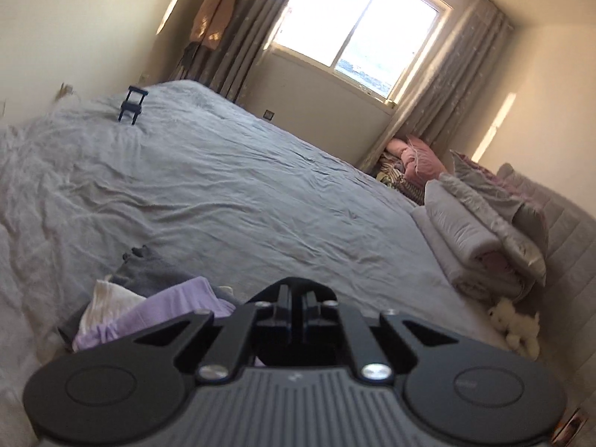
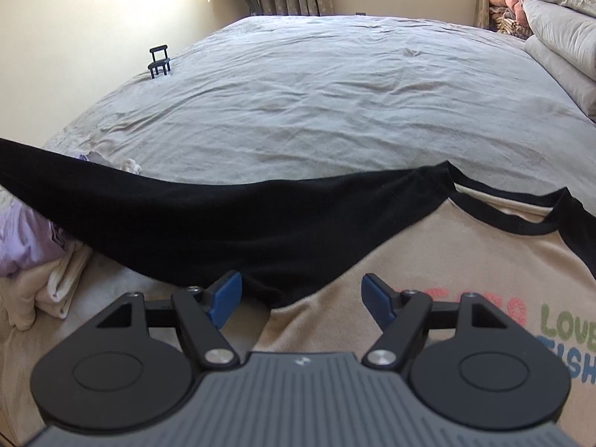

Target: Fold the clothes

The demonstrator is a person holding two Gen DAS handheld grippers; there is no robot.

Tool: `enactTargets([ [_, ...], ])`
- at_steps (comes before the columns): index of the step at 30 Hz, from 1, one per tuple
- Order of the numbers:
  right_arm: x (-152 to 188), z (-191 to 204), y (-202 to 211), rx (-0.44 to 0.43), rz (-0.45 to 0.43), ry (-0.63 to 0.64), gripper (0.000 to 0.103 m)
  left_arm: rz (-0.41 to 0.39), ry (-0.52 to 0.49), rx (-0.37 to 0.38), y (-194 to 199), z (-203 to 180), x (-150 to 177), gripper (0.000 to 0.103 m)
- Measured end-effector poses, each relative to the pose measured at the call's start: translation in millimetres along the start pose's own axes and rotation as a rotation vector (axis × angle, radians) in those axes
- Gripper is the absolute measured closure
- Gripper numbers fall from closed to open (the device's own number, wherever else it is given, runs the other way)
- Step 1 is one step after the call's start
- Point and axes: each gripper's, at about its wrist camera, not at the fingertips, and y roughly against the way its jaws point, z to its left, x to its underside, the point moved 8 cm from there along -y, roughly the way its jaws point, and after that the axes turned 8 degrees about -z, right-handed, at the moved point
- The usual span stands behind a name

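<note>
A beige shirt [image 2: 465, 253] with black raglan sleeves, black collar trim and coloured lettering lies on the grey bed. Its black sleeve [image 2: 186, 219] stretches out to the left, raised toward the left frame edge. My right gripper [image 2: 301, 298] is open with blue pads, just above the shirt where the sleeve meets the body. My left gripper [image 1: 294, 298] is shut, tilted above the bed; whether it pinches cloth is hidden. A pile of clothes, lilac [image 1: 167, 305], cream and dark grey, lies beside it, and shows in the right wrist view [image 2: 26, 238] too.
The wide grey bedsheet [image 1: 242, 186] stretches toward the window. A small dark stand [image 1: 131, 104] sits at the far corner, also in the right wrist view [image 2: 159, 61]. Folded quilts and pillows [image 1: 484, 231] are stacked by the headboard. A white plush toy [image 1: 516, 326] lies nearby.
</note>
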Motion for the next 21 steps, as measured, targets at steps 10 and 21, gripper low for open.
enactTargets([
  [10, -19.3, 33.9, -56.7, -0.06, -0.016, -0.012, 0.029, 0.078, 0.282, -0.261, -88.1, 111.0, 0.2, 0.098],
  [21, -27.8, 90.9, -111.3, -0.102, 0.014, 0.031, 0.028, 0.013, 0.273, -0.221, -98.9, 127.3, -3.3, 0.047],
])
